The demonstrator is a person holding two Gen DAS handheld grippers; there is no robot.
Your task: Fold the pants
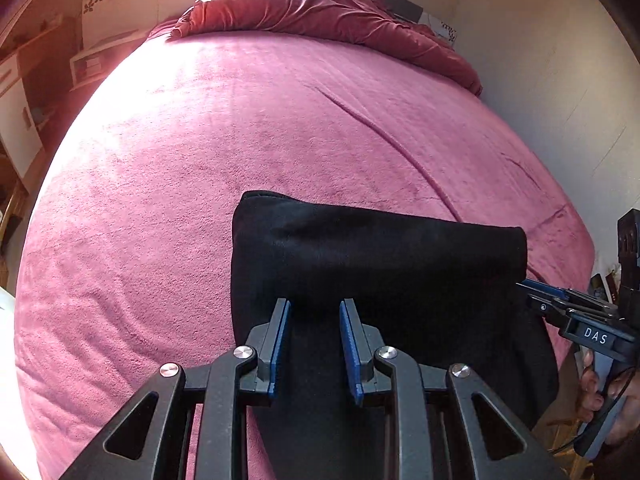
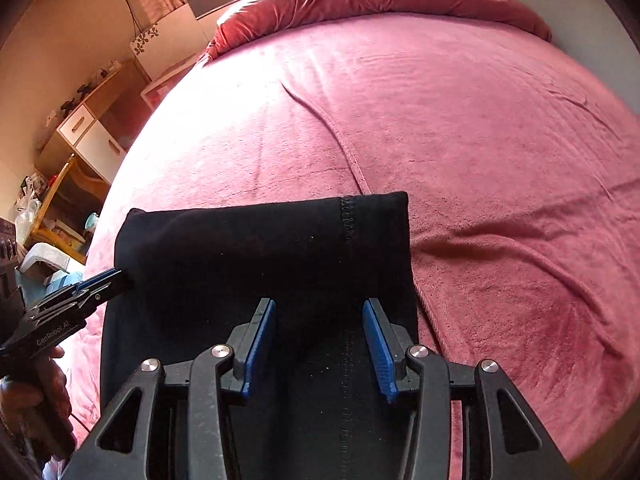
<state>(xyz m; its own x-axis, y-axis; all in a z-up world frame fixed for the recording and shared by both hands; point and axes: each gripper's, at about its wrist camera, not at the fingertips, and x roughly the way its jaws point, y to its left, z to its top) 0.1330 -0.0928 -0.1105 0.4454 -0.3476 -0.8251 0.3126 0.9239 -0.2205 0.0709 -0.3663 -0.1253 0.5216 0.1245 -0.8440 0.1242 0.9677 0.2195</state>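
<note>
Both grippers, left (image 1: 314, 312) and right (image 2: 320, 312), we see part-open, empty, above pants (image 1: 376, 256). Pants folded on bed (image 1: 240, 128), long axis crosswise; hands equally near.

Pink-blanketed bed (image 1: 240, 128) under folded black pants (image 1: 380, 256), red duvet (image 1: 320, 8).

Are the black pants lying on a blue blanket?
No, the black pants lie folded on a pink blanket that covers the bed, as the right wrist view shows.
</note>
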